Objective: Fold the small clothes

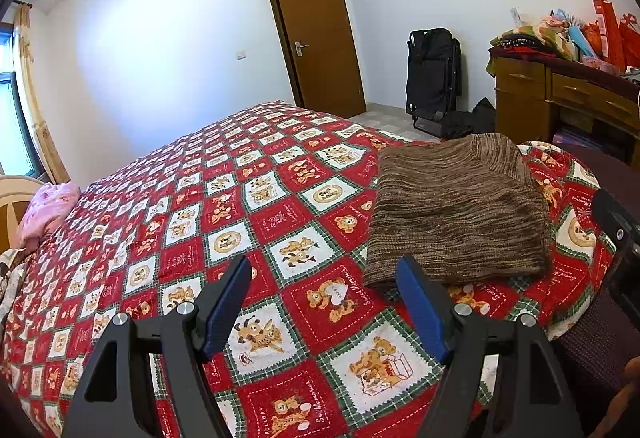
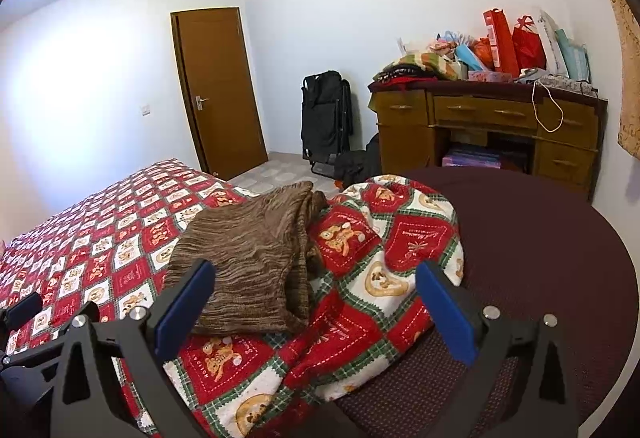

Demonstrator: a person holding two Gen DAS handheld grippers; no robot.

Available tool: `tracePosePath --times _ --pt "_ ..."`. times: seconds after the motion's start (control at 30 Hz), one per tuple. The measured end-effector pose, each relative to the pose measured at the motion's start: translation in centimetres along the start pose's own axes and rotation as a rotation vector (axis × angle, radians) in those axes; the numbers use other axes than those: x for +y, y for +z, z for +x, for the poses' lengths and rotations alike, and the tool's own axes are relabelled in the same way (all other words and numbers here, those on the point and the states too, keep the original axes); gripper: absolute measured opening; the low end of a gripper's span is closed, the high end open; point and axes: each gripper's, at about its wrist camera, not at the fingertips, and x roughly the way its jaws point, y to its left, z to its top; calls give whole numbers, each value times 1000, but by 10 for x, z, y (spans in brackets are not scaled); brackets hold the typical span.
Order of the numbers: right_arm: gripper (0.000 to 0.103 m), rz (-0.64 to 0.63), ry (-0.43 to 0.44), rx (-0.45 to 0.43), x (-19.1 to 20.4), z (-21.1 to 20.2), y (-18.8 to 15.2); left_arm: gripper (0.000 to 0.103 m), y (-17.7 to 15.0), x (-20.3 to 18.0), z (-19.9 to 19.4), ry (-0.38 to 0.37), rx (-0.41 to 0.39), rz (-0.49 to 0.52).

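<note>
A brown striped knit garment (image 1: 456, 210) lies folded into a neat rectangle on the red patchwork quilt (image 1: 256, 206); it also shows in the right wrist view (image 2: 248, 258). My left gripper (image 1: 324, 274) is open and empty, hovering above the quilt just left of the garment's near corner. My right gripper (image 2: 316, 278) is open and empty, with the garment's near edge by its left finger and the bunched quilt edge (image 2: 384, 258) between the jaws, below them.
A pink cloth (image 1: 50, 206) lies at the bed's far left. A dark maroon bedspread (image 2: 540, 246) is at the right. A wooden desk (image 2: 488, 126) piled with bags, a folded black chair (image 2: 326, 118) and a brown door (image 2: 218, 86) stand beyond.
</note>
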Motion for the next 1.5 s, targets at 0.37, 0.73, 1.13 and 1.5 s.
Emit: tracePosePath --times 0.37,0.73,1.13,1.5 --pt "103 -2 5 8 0 2 1 76 0 1 0 -2 -1 1" --pt "103 -4 6 9 1 3 1 76 0 3 0 -2 -1 0" --pt "103 -2 4 14 1 1 -1 76 0 2 0 0 -3 5" --pt "103 -1 3 14 1 1 -1 76 3 4 1 11 -8 8"
